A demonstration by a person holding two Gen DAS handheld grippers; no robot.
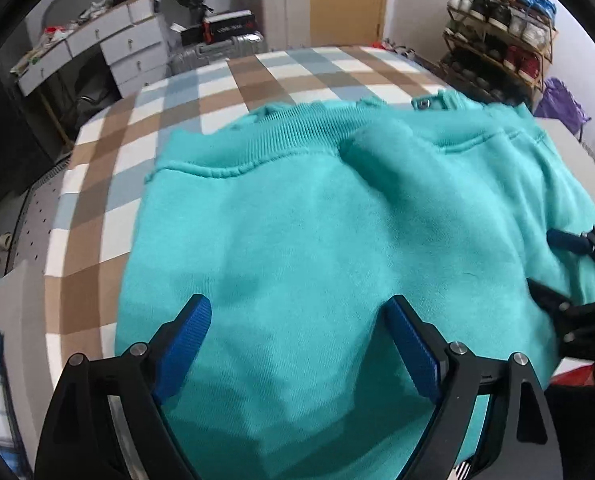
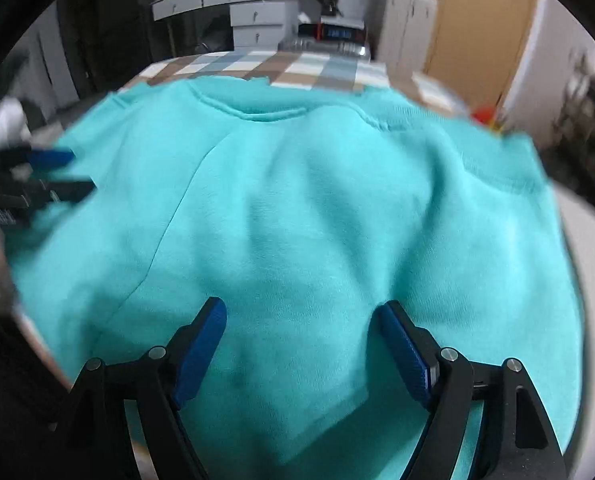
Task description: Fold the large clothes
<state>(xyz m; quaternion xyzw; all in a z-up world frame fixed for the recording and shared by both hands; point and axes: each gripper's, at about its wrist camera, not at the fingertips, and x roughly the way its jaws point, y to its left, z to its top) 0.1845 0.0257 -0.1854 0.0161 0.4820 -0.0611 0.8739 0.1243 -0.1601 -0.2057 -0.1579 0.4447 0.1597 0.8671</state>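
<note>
Item 1: teal sweatshirt point(image 1: 317, 220), folded, lying on my checked table cover point(image 1: 145, 120), ribbed hem twd far edge.
Item 2: my left gripper point(image 1: 297, 340), jaws spread wide, blue pads point(image 1: 185, 344) over the fabric, nothing pinched.
Item 3: my right gripper point(image 2: 299, 344), jaws spread, also above the cloth, no grip; view blurred.
Bkgd: white drawer unit point(image 1: 125, 48), shoe rack point(image 1: 501, 28), wood door point(image 1: 345, 0).
</note>
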